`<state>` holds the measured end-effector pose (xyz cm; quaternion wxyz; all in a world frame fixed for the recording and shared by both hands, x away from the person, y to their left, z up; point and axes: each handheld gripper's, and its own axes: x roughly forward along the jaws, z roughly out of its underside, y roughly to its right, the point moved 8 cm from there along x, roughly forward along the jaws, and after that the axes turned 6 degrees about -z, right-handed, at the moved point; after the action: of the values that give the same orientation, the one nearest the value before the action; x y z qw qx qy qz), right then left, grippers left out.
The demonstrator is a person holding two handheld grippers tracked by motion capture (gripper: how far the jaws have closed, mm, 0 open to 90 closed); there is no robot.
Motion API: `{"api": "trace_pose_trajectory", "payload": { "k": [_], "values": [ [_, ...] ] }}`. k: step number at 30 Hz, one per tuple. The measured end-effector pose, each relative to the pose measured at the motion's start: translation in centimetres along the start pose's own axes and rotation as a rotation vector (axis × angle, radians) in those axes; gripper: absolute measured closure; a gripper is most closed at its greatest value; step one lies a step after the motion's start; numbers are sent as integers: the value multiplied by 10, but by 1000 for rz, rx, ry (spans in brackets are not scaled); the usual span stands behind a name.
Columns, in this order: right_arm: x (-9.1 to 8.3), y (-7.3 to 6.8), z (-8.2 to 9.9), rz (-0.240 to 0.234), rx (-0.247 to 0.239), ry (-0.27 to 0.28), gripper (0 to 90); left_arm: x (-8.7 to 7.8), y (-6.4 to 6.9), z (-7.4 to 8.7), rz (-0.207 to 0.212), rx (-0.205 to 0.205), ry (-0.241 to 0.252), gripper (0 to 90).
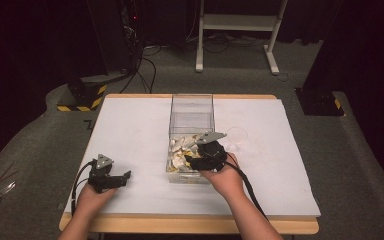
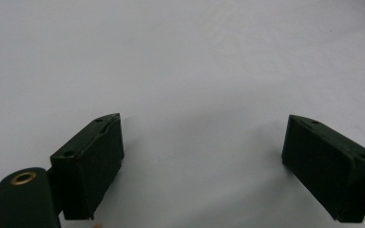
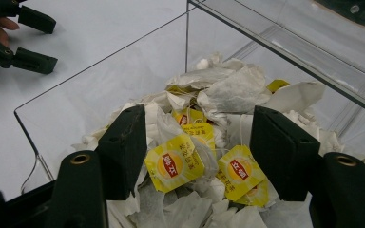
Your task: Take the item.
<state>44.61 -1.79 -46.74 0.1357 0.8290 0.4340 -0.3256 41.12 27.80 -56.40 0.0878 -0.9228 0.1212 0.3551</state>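
A clear plastic box [image 1: 192, 118] stands in the middle of the white table [image 1: 130, 130], its near end heaped with white tea bags [image 1: 180, 150]. My right gripper [image 1: 191, 161] reaches into that near end from the right. In the right gripper view its jaws [image 3: 197, 118] stand apart just over the tea bags [image 3: 228, 88], with yellow tags [image 3: 173, 164] lying between them; the pads press on nothing. My left gripper [image 1: 125, 178] rests at the table's front left, open and empty, and its jaws [image 2: 202, 128] are wide over bare white surface. It also shows far off as the left gripper [image 3: 52, 42].
A small clear round piece [image 1: 236, 135] lies on the table just right of the box. The far half of the box [image 3: 285, 42] holds nothing. Beyond the table are a white stand [image 1: 237, 22], cables and a black-and-yellow striped base [image 1: 80, 97] on the floor.
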Motion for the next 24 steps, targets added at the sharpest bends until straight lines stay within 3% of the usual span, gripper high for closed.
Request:
{"api": "trace_pose_trajectory", "payload": {
  "k": [8,13,19,21,24],
  "values": [
    [5,2,1,-1,6,-38,413,0,0,0,0,1,0,139],
    [12,4,6,-4,7,-91,425,0,0,0,0,0,1,139],
    [17,3,10,-11,-17,-132,457,0,0,0,0,5,-2,139],
    [17,3,11,-1,-48,-141,512,0,0,0,0,5,-2,139],
    [16,3,12,-9,-47,-154,526,0,0,0,1,5,-2,139]
  ]
}}
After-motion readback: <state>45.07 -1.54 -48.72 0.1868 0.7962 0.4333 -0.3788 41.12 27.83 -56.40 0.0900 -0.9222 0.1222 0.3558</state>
